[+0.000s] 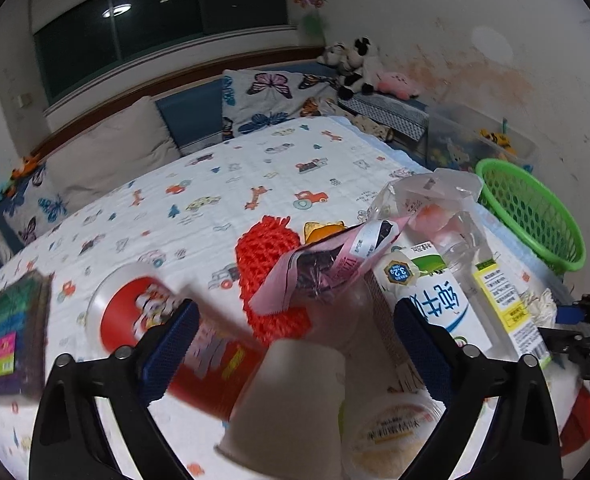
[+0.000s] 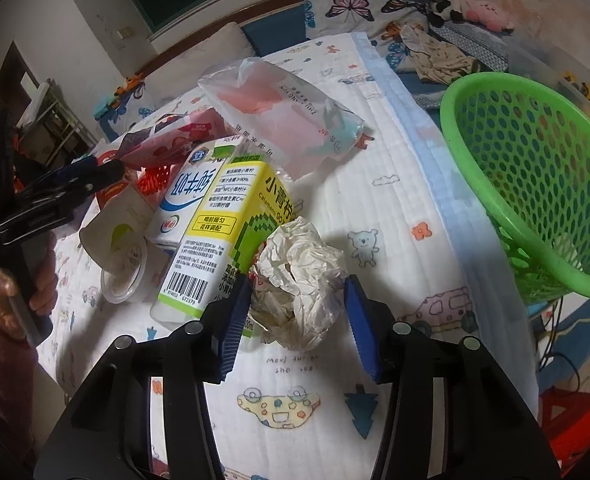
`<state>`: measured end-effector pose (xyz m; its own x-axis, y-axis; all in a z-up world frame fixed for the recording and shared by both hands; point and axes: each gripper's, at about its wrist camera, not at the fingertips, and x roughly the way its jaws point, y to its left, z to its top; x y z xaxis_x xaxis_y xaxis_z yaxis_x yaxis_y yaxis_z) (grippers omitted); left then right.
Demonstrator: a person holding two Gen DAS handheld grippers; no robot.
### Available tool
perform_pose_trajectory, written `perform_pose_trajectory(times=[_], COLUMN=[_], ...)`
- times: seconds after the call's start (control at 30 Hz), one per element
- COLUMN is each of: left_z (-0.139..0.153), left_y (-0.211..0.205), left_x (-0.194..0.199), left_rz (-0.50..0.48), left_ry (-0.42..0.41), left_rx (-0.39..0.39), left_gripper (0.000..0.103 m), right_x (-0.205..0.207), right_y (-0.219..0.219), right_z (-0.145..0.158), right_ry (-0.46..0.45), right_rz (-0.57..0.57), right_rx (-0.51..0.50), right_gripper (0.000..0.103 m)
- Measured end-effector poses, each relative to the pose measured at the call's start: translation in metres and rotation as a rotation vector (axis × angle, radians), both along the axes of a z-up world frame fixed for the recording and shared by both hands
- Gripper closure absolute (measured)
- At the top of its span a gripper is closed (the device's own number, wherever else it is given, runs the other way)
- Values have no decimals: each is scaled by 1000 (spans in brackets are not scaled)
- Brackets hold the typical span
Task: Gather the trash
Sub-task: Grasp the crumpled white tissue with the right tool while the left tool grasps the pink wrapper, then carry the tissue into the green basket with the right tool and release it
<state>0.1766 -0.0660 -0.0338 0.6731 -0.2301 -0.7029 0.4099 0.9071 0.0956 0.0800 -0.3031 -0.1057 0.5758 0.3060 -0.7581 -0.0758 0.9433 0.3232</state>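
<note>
Green mesh basket sits tipped at the bed's right edge, mouth toward the trash pile; little can be made out inside it. A small clear lidded cup lies low in the pile with pale contents, beside an overturned white paper cup.

Pile on the printed bedsheet, packed tight — white milk carton touching the yellow-green juice carton, pink wrapper on top, clear plastic bag behind, red foam net and a red-labelled tub to the left.

Right gripper: jaws partly closed, blue pads on either side of the crumpled white paper ball, close to or just touching it — firm grip cannot be told. The juice carton lies against the ball's left side, crowding the left pad.

Left gripper: jaws wide, nothing held; the paper cup sits between them, untouched. A hand in a dark red sleeve holds it.
</note>
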Motion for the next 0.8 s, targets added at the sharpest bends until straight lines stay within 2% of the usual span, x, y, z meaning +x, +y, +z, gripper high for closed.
perform_pose_trajectory(times=[0.13,0.23,0.47,0.67,0.8], left_z=[-7,-12,-19,-15,-11], left_y=[-6,-5,-2,9,14], left_x=[13,19,25,21,16], left_rz=[-32,-47,-63,-49,-49], left_ry=[18,31,53,57,51], left_rx=[27,30,1,-59,-88], left_gripper=[24,33,69,92,96], right_x=[0,-2,-3,-7,-12], right_y=[-1,-1,-2,0,-1], right_z=[1,3,7,13,17], right_ry=[-5,-10,-23,-37,-50], right_rz=[-3,-5,-10,-16,-25], right_rx=[-15,-19,-23,-27,-32], right_gripper=[56,57,57,57,57])
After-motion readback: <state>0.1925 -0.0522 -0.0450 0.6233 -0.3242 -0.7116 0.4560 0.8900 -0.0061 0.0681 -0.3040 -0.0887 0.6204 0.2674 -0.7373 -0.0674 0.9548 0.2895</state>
